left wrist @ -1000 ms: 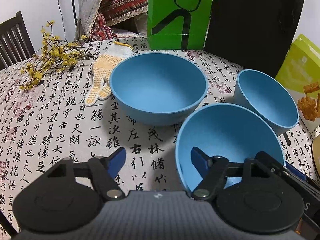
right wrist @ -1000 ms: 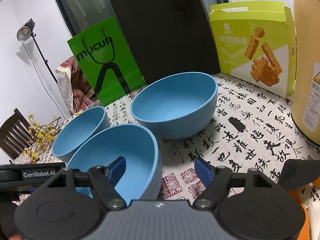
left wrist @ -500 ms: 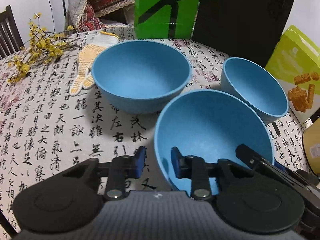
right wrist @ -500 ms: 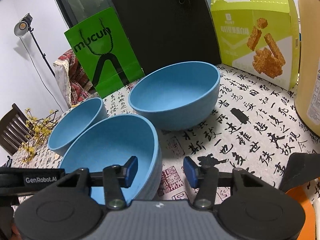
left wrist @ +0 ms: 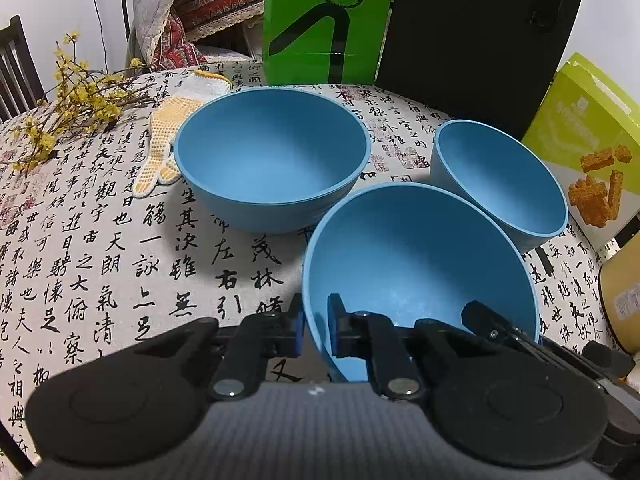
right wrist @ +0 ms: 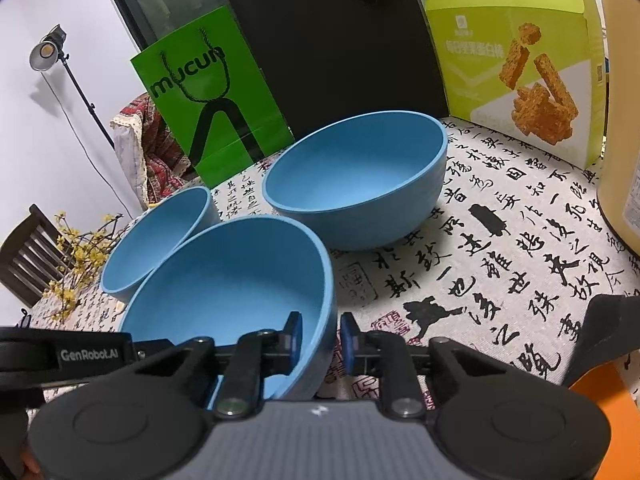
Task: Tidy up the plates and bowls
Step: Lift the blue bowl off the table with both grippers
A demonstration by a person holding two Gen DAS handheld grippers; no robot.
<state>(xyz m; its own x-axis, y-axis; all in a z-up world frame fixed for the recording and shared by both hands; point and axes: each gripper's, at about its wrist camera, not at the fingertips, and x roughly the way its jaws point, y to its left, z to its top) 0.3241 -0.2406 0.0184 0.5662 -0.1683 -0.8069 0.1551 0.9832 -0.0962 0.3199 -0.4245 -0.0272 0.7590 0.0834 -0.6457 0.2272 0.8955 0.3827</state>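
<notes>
Three blue bowls are set on a worktop (left wrist: 100,248) covered in a calligraphy-print cloth. The nearest blue bowl (left wrist: 416,264) is gripped from both sides. Its near rim is clamped by the left hand-held gripper (left wrist: 314,330), whose jaws have just been closing, one pad inside the wall and one outside. The opposite rim is pinched likewise by the right hand-held gripper (right wrist: 320,342), also just closed. Both are angled downward. A green paper bag (right wrist: 208,92) stands behind.

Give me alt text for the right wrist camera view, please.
The right gripper pinches the rim of the nearest round blue plastic bowl, which sits with two more blue bowls on a calligraphy-print tablecloth. Behind stand a green paper bag and a lime snack box.
</notes>
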